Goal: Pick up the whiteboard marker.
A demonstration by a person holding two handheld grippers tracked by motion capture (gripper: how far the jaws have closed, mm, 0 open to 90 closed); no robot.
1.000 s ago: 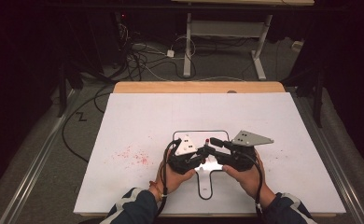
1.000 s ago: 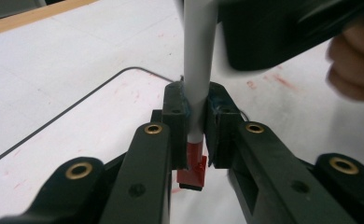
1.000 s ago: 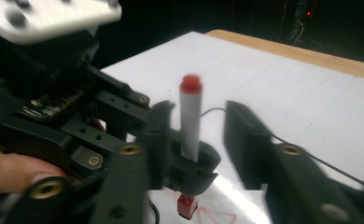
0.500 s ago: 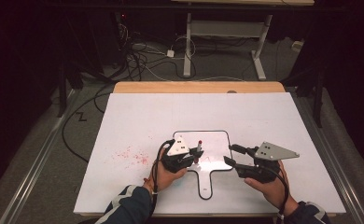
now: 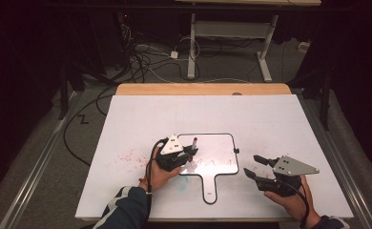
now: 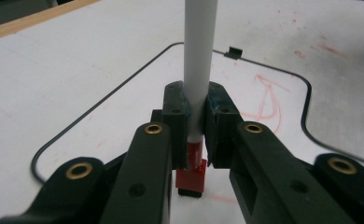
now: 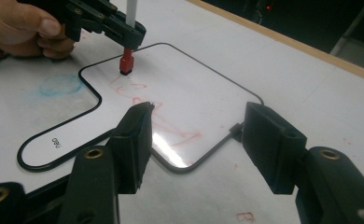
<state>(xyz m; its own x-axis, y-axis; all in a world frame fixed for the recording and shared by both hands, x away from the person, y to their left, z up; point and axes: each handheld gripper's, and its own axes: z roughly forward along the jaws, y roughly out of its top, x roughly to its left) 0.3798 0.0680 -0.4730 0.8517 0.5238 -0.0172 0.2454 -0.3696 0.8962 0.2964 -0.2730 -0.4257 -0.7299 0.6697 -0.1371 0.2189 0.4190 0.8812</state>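
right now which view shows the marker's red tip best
The right gripper view: the marker's red tip stands clear above the small whiteboard, under the left gripper. The left gripper view shows it partly hidden between its own shut jaws. In the high view the tip is too small to make out.

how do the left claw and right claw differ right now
The left claw is shut on the marker, holding it upright over the small whiteboard; the right claw is open and empty, its jaws having just been opening. The left claw is above the board, the right claw is off its right edge. Both are black and hand-held.
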